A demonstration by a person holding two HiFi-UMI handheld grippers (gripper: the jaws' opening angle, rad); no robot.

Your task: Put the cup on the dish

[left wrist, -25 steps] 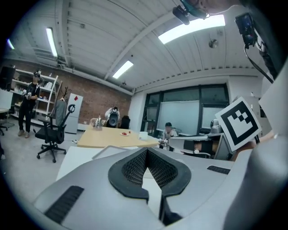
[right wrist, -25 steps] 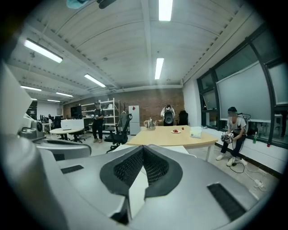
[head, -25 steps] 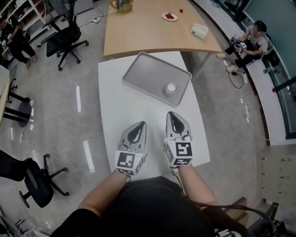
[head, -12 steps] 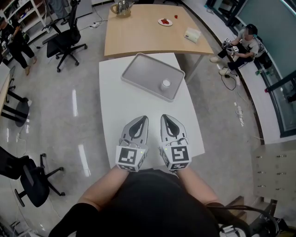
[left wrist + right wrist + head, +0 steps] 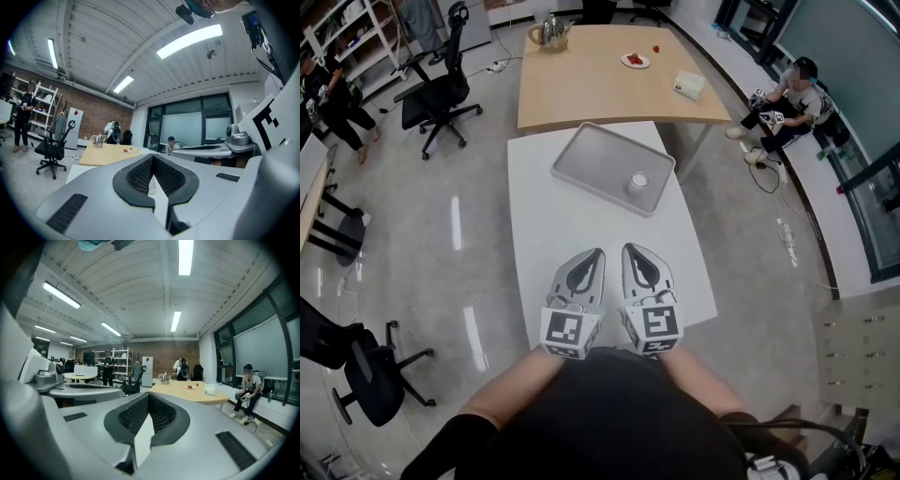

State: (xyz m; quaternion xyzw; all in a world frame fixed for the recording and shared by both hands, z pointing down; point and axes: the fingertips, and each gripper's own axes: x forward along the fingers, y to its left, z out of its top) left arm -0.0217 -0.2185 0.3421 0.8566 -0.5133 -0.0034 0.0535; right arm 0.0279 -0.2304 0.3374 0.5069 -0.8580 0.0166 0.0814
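Note:
A small white cup [image 5: 638, 182] stands upright in the near right corner of a grey tray [image 5: 591, 159], at the far end of the white table [image 5: 572, 234]. No other dish shows on this table. My left gripper [image 5: 596, 253] and right gripper [image 5: 630, 248] lie side by side near the table's front edge, well short of the tray, tips pointing toward it. Both are shut with nothing between the jaws. The left gripper view [image 5: 152, 157] and the right gripper view [image 5: 149, 394] look past the closed tips into the room.
Beyond the tray a wooden table [image 5: 600, 80] carries a kettle [image 5: 548, 33], a small plate [image 5: 636, 61] and a tissue box [image 5: 689, 86]. Office chairs [image 5: 436, 89] stand on the floor at the left. A person [image 5: 787, 94] sits at the right.
Both grippers have drawn back toward my body and closer together. The cup has stayed in the tray.

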